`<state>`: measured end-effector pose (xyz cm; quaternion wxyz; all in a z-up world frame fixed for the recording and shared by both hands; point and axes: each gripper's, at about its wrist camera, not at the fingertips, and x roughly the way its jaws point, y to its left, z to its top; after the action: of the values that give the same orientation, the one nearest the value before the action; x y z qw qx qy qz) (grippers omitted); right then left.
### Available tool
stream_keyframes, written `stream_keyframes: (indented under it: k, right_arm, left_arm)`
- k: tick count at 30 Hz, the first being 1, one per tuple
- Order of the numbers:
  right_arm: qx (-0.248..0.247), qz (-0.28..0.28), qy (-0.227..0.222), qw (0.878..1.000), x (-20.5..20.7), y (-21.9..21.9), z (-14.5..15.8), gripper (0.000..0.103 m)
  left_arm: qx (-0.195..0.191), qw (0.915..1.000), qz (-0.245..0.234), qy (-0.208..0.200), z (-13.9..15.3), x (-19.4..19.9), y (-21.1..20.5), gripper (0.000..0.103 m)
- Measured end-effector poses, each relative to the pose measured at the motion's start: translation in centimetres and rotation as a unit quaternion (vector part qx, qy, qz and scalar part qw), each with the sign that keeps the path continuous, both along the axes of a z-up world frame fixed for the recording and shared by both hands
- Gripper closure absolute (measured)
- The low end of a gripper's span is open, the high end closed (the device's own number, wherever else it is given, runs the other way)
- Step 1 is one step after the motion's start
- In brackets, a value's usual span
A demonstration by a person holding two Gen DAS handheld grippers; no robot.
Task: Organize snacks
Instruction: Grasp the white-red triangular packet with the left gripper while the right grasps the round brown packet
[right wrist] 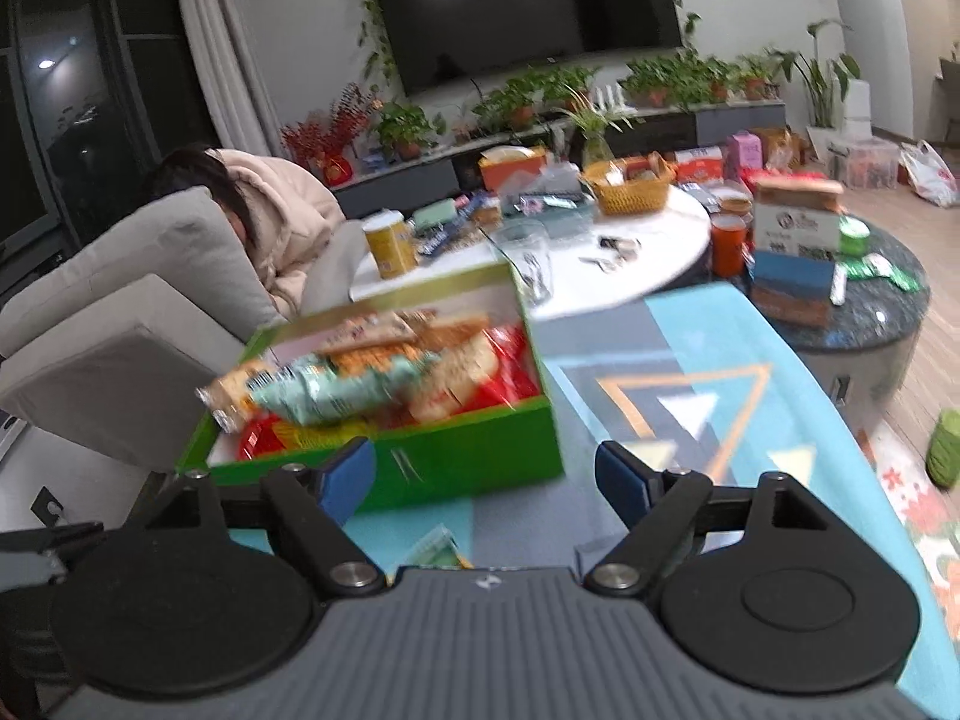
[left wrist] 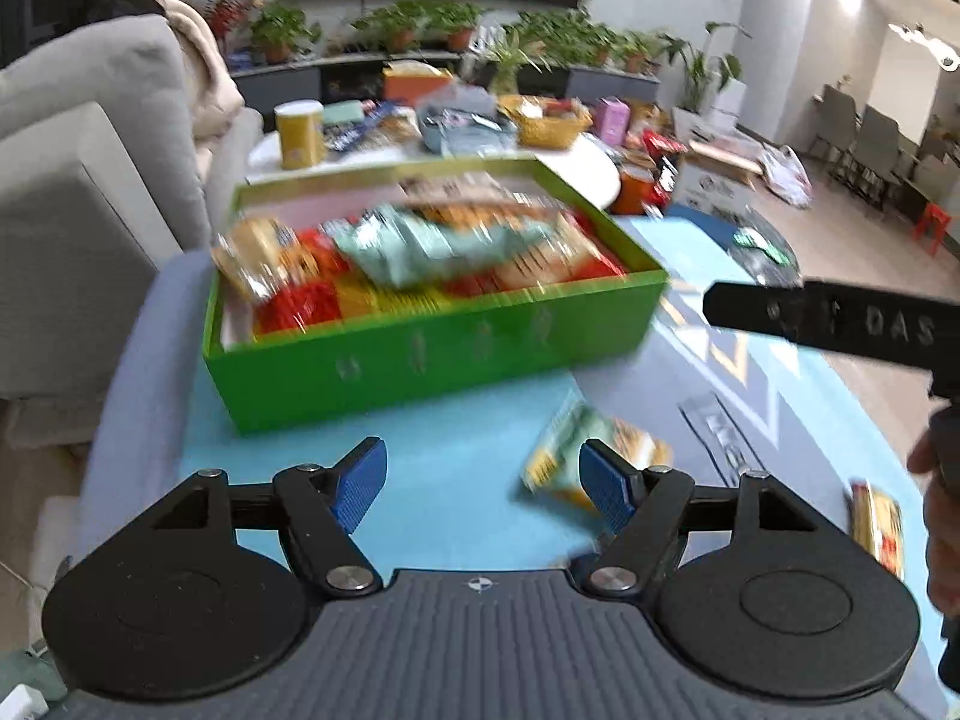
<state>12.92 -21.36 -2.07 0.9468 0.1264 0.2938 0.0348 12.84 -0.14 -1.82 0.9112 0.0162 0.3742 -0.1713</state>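
Two loose snack packs are what's left outside the green box, as far as I can see. One green-and-yellow packet lies flat on the blue tabletop just in front of the box's near wall, right ahead of the left claw. A second red-and-yellow packet sits well off to the right near the tabletop's edge, partly cut off by the frame.

Both claws are spread wide with nothing between the blue pads. The left one sits low over the tabletop with its right pad overlapping the green-and-yellow packet in the picture, though I can't tell if it's actually touching. My guess is it's lined up that way to scoop that packet next. The right claw sits just short of the box's near wall, and the same packet peeks out below it.

The box itself is already piled up: a pale green bag lies across the top of red and orange packs, and one bag hangs over the left rim. Looks like the flat stuff went in first and the puffy bags got laid on top. The pile is blurry, so I can't read any labels.

Judging by that, the job seems mostly done. The risk I'd flag is the heap spilling if more goes on top.

In the background there's a white round table covered in more snacks, and someone slumped on the sofa.
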Motion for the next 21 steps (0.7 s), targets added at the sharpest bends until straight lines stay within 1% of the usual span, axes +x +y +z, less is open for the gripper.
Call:
stream_keyframes:
  k: [2,5,9,12,16,19,21]
  right_arm:
    - [0.006,-0.004,0.008,1.0,-0.5,-0.5,-0.6,0.04]
    - [0.013,-0.006,0.017,1.0,-1.6,-0.9,-1.4,0.04]
    - [0.02,0.002,0.027,0.999,-3.1,-1.4,-2.2,0.04]
    - [0.022,0.004,0.035,0.999,-4.1,-1.5,-2.8,0.039]
    - [0.03,0.004,0.044,0.999,-5.2,-2.0,-3.3,0.04]
    - [0.034,0.001,0.047,0.998,-6.0,-2.3,-3.6,0.04]
    - [0.034,0.005,0.05,0.998,-6.3,-2.3,-3.8,0.039]
  left_arm:
    - [-0.005,0.9999,-0.012,0.007,-0.6,-1.0,-0.1,0.034]
    - [-0.019,0.9985,-0.048,0.016,-1.4,-2.4,-0.3,0.035]
    - [-0.002,0.9962,-0.085,0.016,-2.2,-3.4,-1.5,0.035]
    - [0.009,0.9955,-0.092,0.022,-2.8,-3.3,-2.3,0.035]
    - [0.023,0.9961,-0.08,0.027,-3.8,-2.3,-3.0,0.036]
    - [0.018,0.9961,-0.077,0.04,-4.6,-1.9,-2.9,0.04]
    - [0.019,0.9965,-0.072,0.038,-5.0,-1.8,-2.9,0.041]
